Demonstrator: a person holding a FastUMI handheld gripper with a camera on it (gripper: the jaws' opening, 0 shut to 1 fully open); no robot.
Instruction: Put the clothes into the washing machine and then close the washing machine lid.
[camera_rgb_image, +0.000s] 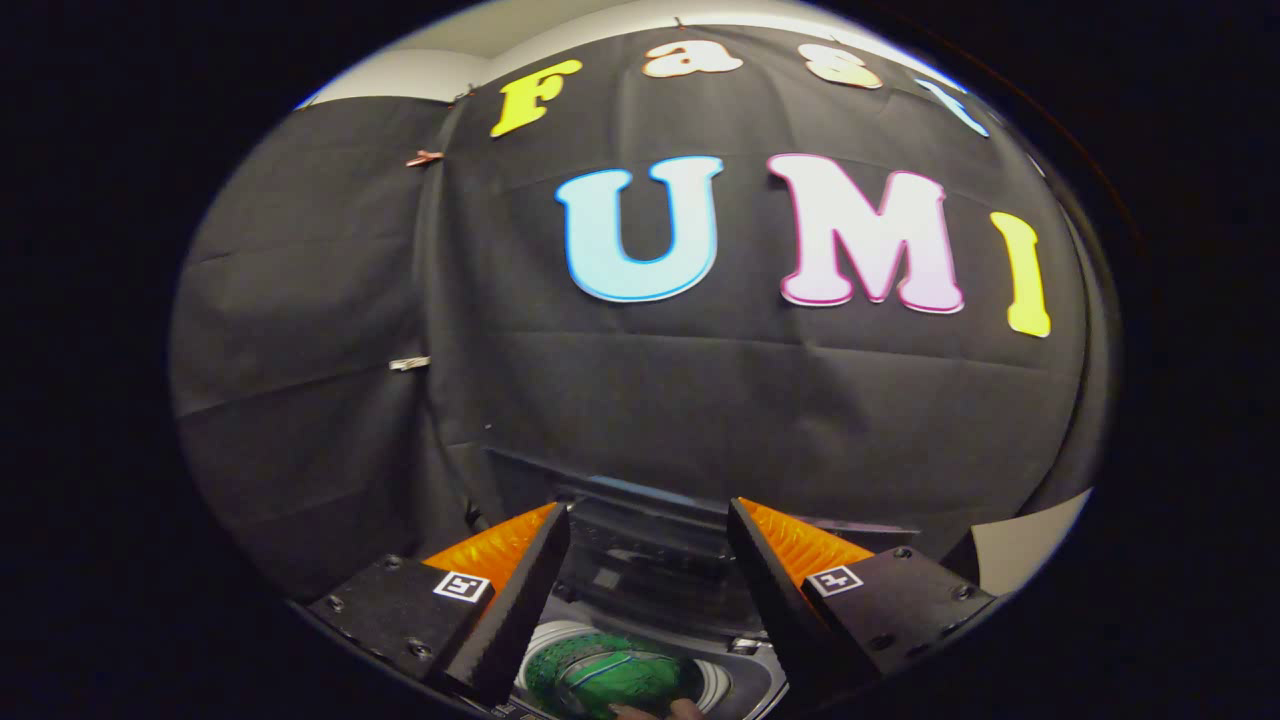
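Clothes (610, 680): green bundle down in washing machine (740, 680) drum, below the fingers | gripper (650, 590): spread apart, grasping nothing | lid (650, 545): raised behind tub | risk: fingers may slip off lid edge, leaving it open.

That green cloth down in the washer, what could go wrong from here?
1. The green cloth sits high in the drum; it might catch when the raised lid comes down.
2. The tongs are open and hold nothing, pointing above the lid, so they may miss it.
3. Something skin-toned, maybe a fingertip, rests by the cloth and could be pinched.
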